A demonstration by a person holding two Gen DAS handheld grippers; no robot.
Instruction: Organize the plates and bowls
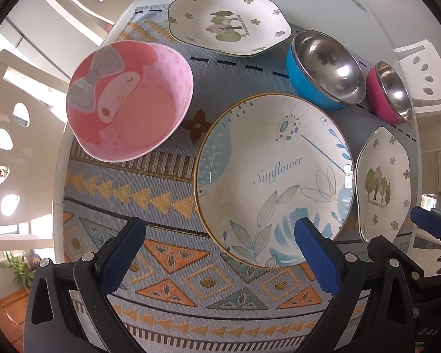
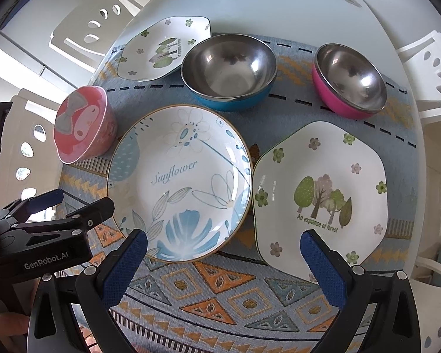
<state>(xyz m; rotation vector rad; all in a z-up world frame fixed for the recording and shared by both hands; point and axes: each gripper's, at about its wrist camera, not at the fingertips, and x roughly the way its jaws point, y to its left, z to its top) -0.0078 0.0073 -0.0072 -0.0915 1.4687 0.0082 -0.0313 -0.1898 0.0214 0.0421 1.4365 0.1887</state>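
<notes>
A round "Sunflower" plate (image 1: 275,176) (image 2: 180,182) lies mid-mat. A forest-print hexagonal plate (image 2: 320,197) (image 1: 383,182) lies to its right, another one (image 1: 227,19) (image 2: 164,48) at the back. A pink cartoon bowl (image 1: 129,103) (image 2: 83,129) stands at the left. A blue steel bowl (image 1: 326,69) (image 2: 229,70) and a pink steel bowl (image 1: 389,92) (image 2: 350,81) stand at the back right. My left gripper (image 1: 220,253) (image 2: 56,203) is open and empty above the mat near the round plate's front edge. My right gripper (image 2: 223,264) is open and empty before both front plates.
A patterned blue-and-orange mat (image 2: 220,294) covers a white round table (image 2: 264,3). White chairs (image 2: 94,26) (image 2: 426,79) stand around it. The table edge curves at the left (image 1: 58,161).
</notes>
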